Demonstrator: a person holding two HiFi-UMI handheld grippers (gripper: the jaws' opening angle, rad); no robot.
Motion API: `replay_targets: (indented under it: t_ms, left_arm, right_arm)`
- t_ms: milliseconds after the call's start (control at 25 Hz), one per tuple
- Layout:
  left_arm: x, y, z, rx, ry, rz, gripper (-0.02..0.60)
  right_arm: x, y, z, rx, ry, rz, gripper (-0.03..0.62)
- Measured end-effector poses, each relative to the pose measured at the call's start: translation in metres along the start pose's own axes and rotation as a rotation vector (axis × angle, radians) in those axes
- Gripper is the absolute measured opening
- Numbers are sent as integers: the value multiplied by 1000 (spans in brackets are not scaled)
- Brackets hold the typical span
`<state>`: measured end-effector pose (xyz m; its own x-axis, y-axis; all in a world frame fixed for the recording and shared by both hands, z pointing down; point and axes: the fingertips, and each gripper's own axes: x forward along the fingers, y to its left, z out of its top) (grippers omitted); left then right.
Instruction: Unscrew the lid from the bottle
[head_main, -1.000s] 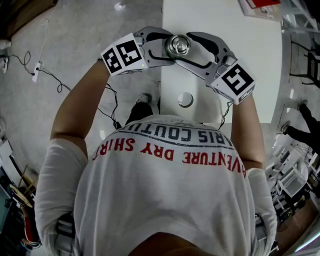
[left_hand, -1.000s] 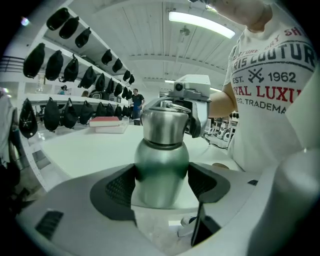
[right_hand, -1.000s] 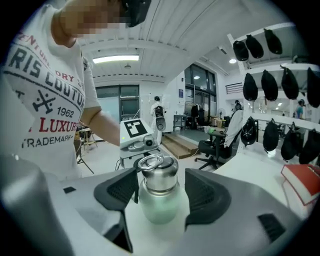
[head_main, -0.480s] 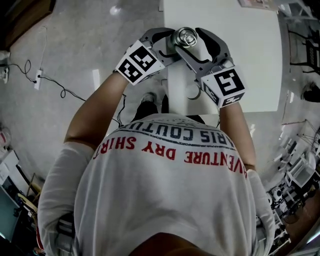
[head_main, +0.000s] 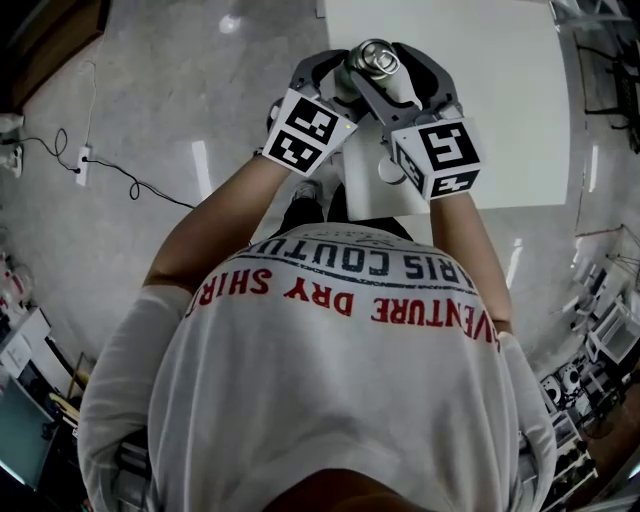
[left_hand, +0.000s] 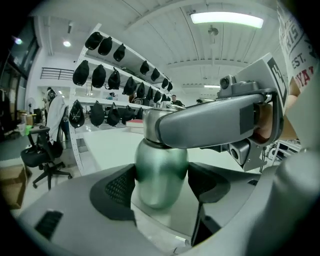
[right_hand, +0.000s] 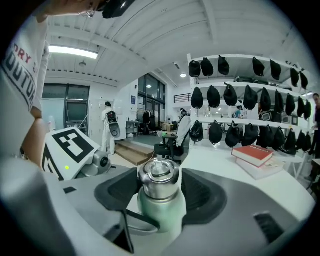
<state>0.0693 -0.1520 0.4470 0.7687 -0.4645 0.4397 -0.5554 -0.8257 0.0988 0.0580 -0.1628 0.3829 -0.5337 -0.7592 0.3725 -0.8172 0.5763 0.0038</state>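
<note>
A green metal bottle (left_hand: 161, 172) with a silver screw lid (right_hand: 159, 177) is held up in the air over the near edge of the white table (head_main: 500, 100). My left gripper (left_hand: 161, 186) is shut on the green body, a pad pressing each side. My right gripper (right_hand: 159, 189) comes from the other side and is shut on the lid (head_main: 375, 58); its jaws have just closed a little further around it. In the head view the left gripper (head_main: 345, 78) and right gripper (head_main: 398, 72) meet at the bottle. The bottle's base is hidden.
A small white round disc (head_main: 392, 170) lies on the table below the grippers. Stacked books (right_hand: 255, 155) lie further along the table. Shelves of dark caps (right_hand: 240, 100) stand behind it. An office chair (left_hand: 45, 160) and a floor cable (head_main: 130, 180) are off to the left.
Both grippers and the bottle have turned together, the marker cubes swinging inward and closer to each other. In the head view the bottle sits higher and a little further right.
</note>
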Motion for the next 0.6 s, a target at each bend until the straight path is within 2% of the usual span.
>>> replay_targets:
  t_ms: [240,600]
  left_arm:
    - [4,0,-1,-23,6,45,347]
    - [-3,6,-3,5,20,-17,344]
  right_arm:
    - [1,-3,-1,-34,-2,-14,255]
    - [7,4,0,-64,12,76,252]
